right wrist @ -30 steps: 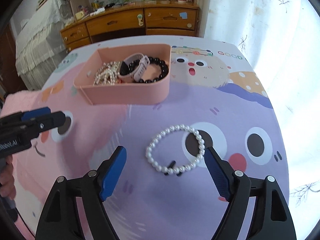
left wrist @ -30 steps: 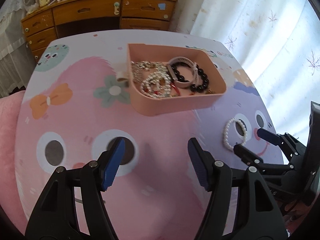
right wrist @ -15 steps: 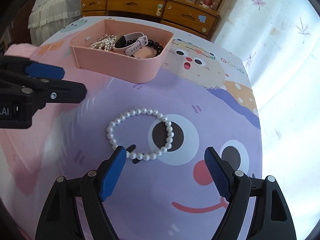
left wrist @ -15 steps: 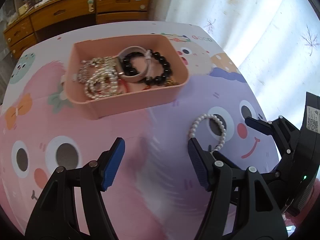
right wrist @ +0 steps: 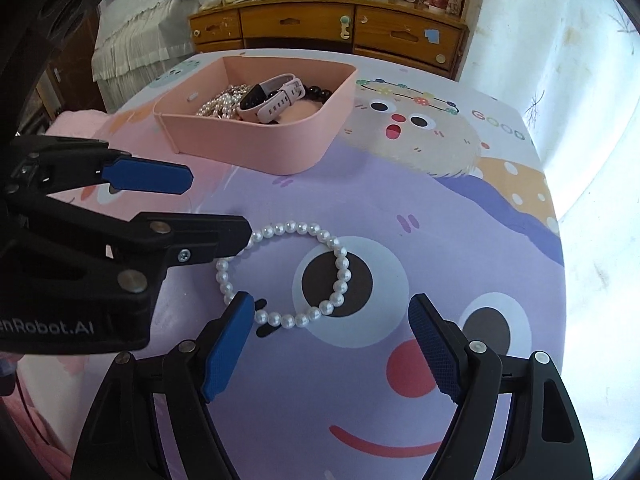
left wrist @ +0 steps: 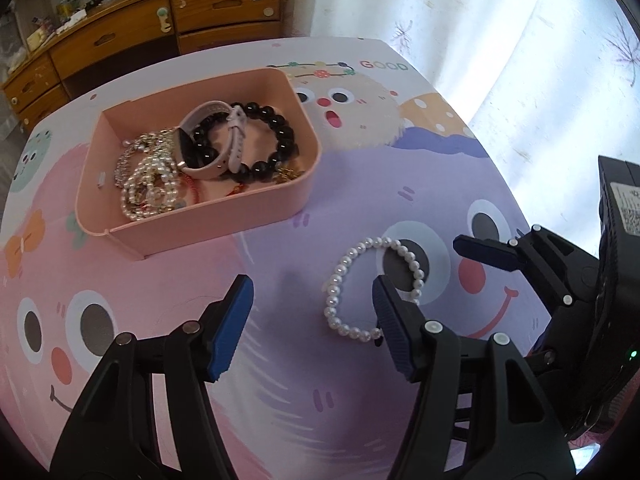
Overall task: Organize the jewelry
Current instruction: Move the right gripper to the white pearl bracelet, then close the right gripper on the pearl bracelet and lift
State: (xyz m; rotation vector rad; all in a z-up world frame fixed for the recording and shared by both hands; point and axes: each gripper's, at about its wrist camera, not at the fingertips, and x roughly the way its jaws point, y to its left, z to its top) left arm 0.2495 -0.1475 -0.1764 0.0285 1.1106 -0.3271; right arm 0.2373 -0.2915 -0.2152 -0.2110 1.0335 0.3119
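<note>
Ana: Both grippers have closed in on the pearl bracelet (right wrist: 282, 276) since the earlier frames; the left gripper (left wrist: 312, 320) now has its right finger beside the loop, where before it hung over the pink part of the tabletop (right wrist: 460, 232).

Ben: And the fingers?

Ana: Apart on both, nothing between the pads. The right gripper (right wrist: 332, 342) has just been narrowing its fingers, the left ones slightly too, yet neither presses on a bead. The bracelet lies flat on the tabletop, just in front of the right gripper, well apart from the pink tray (left wrist: 200, 224).

Ben: So what could go wrong?

Ana: Crowding, likely. Two grippers reach for one small loop, and a left finger (right wrist: 224, 240) already overlaps the far edge of the beads in the right wrist view. They could knock each other, or nudge the bracelet out of line.

Ben: And the grasp itself?

Ana: Round beads lying flat may slip out when the fingers shut, or only one strand gets pinched and the loop dangles.

Ben: The tray?

Ana: Already holding a black bead bracelet (left wrist: 264, 148), a watch (left wrist: 216, 144) and tangled pearls; a dangling loop could snag on the rim.
</note>
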